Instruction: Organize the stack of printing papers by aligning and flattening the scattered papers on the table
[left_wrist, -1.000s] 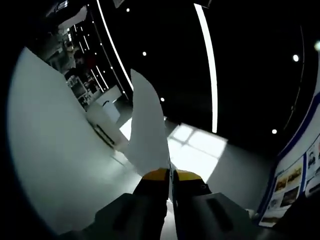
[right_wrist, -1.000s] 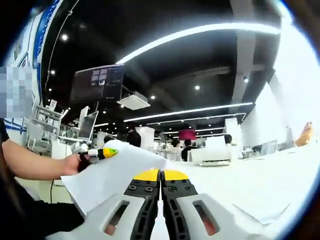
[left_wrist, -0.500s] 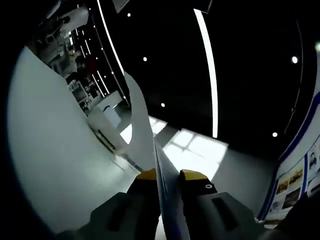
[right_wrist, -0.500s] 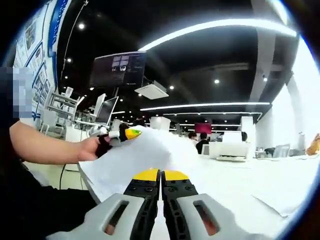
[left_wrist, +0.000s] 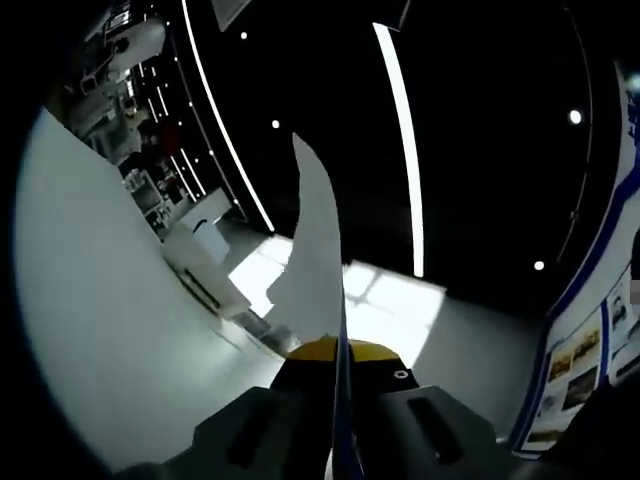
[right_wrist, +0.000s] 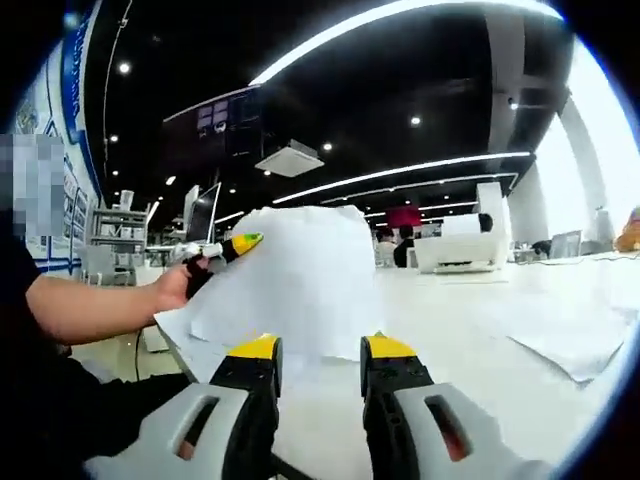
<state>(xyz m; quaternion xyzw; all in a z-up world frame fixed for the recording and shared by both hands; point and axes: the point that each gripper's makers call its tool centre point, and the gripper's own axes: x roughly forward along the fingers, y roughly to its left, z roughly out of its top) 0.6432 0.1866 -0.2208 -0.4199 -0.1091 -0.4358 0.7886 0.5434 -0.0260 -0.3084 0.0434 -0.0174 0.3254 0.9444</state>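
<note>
Right gripper (right_wrist: 318, 352) has opened, releasing the paper (right_wrist: 290, 280); left gripper (left_wrist: 340, 352) (fingers pinching the sheet's edge) lifts it, likely for squaring on the counter (right_wrist: 500, 300).

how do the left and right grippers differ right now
The left gripper is shut on a sheet of paper that stands up between its fingers; the right gripper is open, with nothing between its fingers. The left gripper points up toward the dark ceiling, while the right gripper looks level across the white table. Both have yellow tips.
</note>
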